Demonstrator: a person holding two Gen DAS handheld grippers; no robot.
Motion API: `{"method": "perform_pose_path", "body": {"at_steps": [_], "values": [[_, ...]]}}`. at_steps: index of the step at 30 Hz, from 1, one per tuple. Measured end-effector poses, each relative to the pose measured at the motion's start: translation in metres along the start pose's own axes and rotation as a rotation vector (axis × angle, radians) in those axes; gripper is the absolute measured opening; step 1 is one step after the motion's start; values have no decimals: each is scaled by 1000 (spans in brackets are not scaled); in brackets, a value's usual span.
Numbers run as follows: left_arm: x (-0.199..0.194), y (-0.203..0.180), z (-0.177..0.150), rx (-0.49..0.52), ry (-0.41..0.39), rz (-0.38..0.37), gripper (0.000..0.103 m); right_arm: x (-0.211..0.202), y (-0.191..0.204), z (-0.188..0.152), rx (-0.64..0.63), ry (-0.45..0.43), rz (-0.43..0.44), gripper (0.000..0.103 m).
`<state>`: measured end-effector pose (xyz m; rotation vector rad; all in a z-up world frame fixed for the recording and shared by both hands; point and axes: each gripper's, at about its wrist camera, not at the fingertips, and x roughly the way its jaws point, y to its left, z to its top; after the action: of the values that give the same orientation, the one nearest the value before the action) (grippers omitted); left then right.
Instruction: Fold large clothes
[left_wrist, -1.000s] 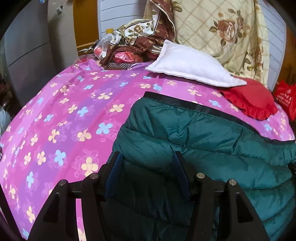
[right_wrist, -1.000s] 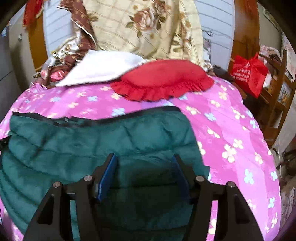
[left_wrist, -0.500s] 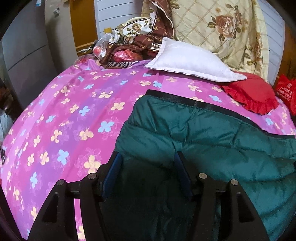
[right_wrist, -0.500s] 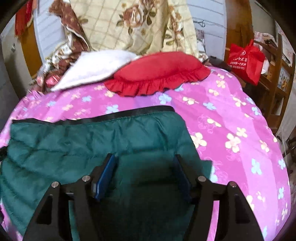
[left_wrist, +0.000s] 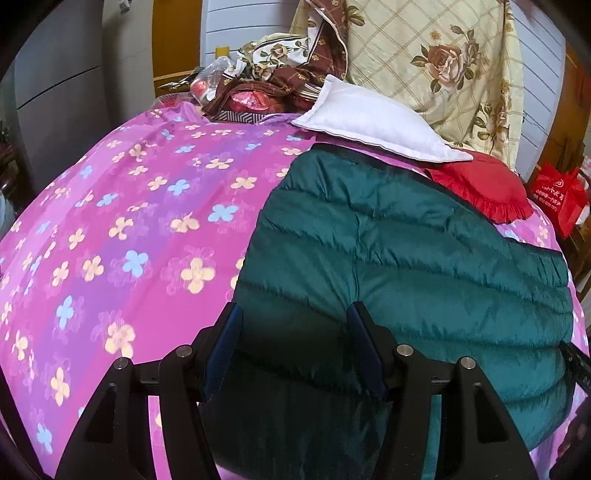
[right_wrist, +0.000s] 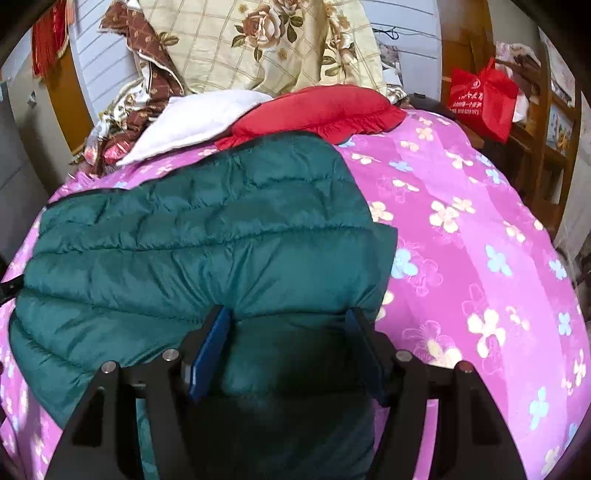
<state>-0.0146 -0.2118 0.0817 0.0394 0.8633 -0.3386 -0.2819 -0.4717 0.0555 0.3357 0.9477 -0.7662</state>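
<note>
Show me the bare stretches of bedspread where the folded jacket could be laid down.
One free patch of pink bedspread lies left of the green jacket, below the clutter pile. Another lies right of the jacket, below the red cushion. The head end is crowded: white pillow, cushion, pile.

Bed (left_wrist: 122, 206) under a pink flowered cover

A dark green quilted jacket (left_wrist: 399, 258) lies spread across its near half. At the head end a white pillow (left_wrist: 373, 122) rests beside a red frilled cushion (left_wrist: 480, 188), which partly overlaps the pillow, with a heap of brown patterned fabric (left_wrist: 280, 85) farther left.
</note>
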Motion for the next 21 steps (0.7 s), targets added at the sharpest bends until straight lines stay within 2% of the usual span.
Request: {"method": "perform_pose_path", "body": {"at_steps": [5,11,16,21], "values": [[-9,1,-5,7,5,-16,39,-21,-1,3,39,-3,-3,68],[-13,8,-12,-20,8,-58,39,-51,3,-6,49,-38,49,78],[-10,13,-15,-40,14,-94,39,-41,6,-11,24,2,28,81],[-5,17,-18,-47,11,-119,45,-29,5,-15,30,8,16,85]]}}
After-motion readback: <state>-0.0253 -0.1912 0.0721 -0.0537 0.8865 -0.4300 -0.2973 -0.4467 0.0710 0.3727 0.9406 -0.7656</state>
